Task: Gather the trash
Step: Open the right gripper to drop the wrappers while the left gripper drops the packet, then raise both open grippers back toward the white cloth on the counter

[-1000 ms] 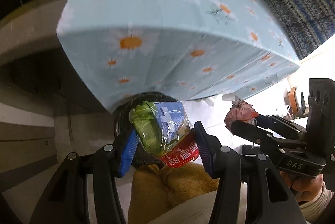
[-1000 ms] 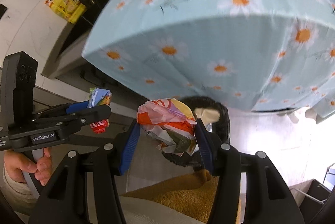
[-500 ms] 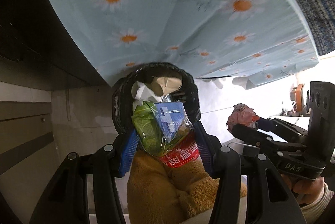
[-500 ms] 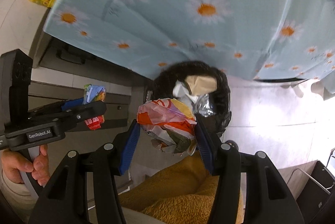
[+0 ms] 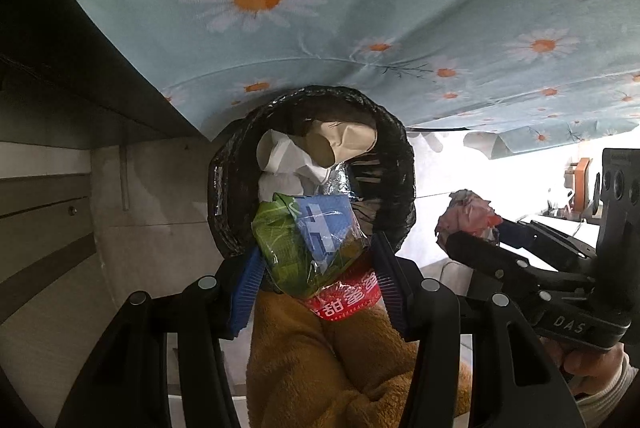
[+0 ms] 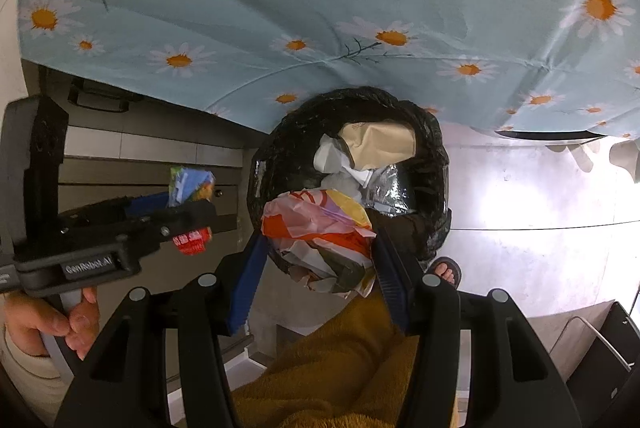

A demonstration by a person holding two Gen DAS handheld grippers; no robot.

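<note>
Looks like a home, prob. dining/kitchen area: table w/ a daisy-print tablecloth (image 6: 320, 8) hanging over its edge, pale tile floor (image 6: 520, 196), dark cabinet w/ drawer fronts (image 6: 132, 184) at the wall, 1 black-lined trash bin (image 5: 400, 164) w/ paper and wrappers, a sandalled foot (image 6: 446, 268).

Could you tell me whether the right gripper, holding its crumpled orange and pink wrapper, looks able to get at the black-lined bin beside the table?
Probably yes: the right gripper hangs over the black-lined bin, whose mouth is open and only partly filled.
</note>
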